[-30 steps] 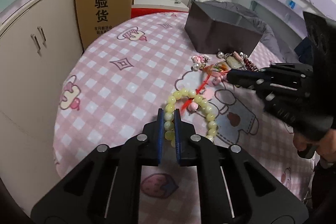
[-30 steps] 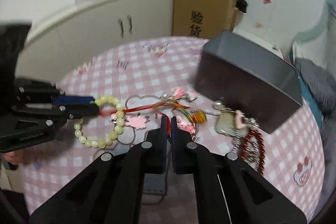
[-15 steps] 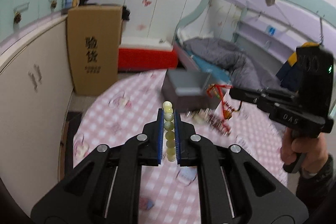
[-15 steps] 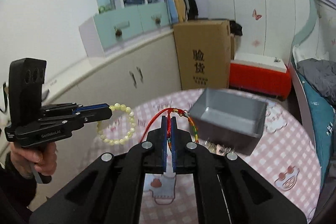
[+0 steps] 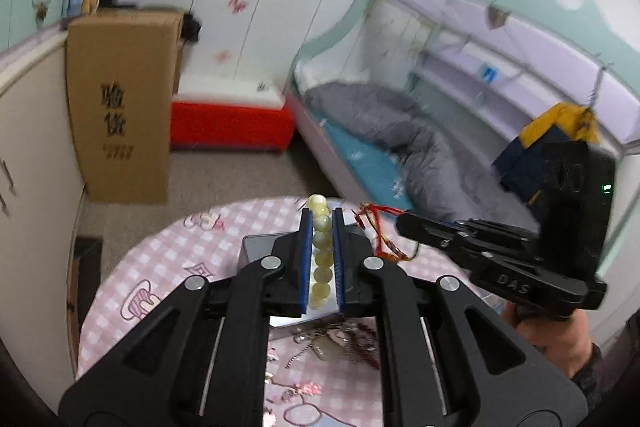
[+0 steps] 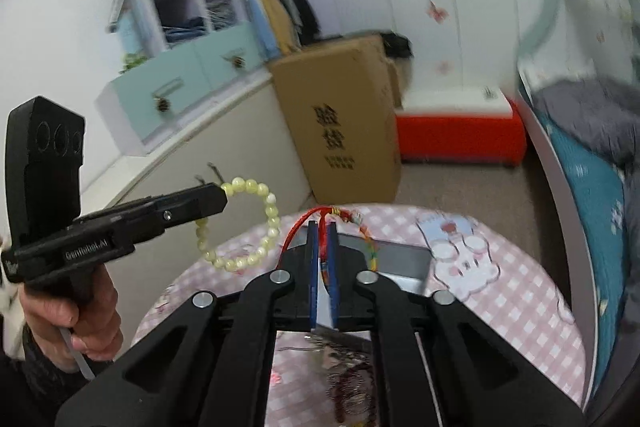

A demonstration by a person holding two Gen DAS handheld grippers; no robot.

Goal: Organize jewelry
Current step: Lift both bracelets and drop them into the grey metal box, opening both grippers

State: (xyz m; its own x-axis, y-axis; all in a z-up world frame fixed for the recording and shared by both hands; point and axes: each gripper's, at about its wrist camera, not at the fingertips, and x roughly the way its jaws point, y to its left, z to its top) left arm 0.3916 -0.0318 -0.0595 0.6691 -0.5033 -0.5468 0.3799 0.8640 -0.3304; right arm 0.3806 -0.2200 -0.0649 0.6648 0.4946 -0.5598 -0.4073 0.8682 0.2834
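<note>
Left gripper (image 5: 321, 223): black, blue-padded, carried clear above the worktop and pointing forward and downward; jaws closed on a pale yellow-green bead bracelet (image 6: 256, 223), beads lined up between the pads, the loop hanging below the tips.

Left hand (image 6: 76, 315): wrapped round the pistol-style handle, dark sleeve at the wrist.

Right gripper (image 6: 322, 227): same make, level with the left and close beside it; jaws have just been easing apart a little, with a red braided cord bracelet (image 6: 320, 219) between the pads.

Right hand (image 5: 556, 339): clasping the handle from below.
</note>
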